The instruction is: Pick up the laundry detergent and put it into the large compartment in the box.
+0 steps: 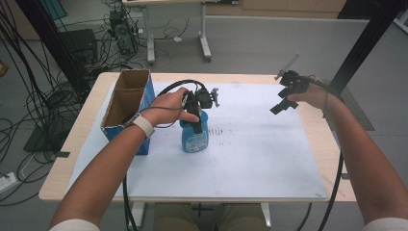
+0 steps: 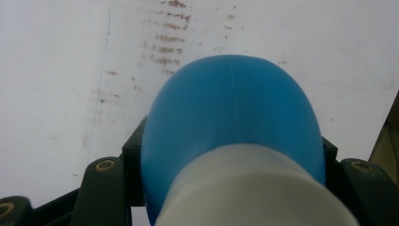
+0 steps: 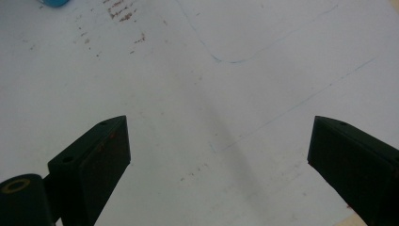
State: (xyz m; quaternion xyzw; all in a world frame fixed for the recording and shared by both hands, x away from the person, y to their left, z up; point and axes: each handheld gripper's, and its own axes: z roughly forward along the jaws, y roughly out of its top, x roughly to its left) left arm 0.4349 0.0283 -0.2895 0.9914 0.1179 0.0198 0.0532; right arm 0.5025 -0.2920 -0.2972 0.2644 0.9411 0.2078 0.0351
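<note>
Beside the cardboard box (image 1: 126,103), left tool (image 1: 195,113) clamping blue bottle (image 1: 194,134), apparently upright

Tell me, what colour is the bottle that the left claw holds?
The bottle is blue with a white neck, best seen in the left gripper view.

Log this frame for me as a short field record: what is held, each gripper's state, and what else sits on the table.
held thing: blue plastic bottle with a white cap, upright on the white table mat
left gripper: shut on the bottle, one jaw on each side
right gripper: open, nothing between its jaws, above the mat's far right part
other thing: open cardboard box with blue sides, at the mat's left edge, beside the left hand
mat marks: brownish smudges
</note>
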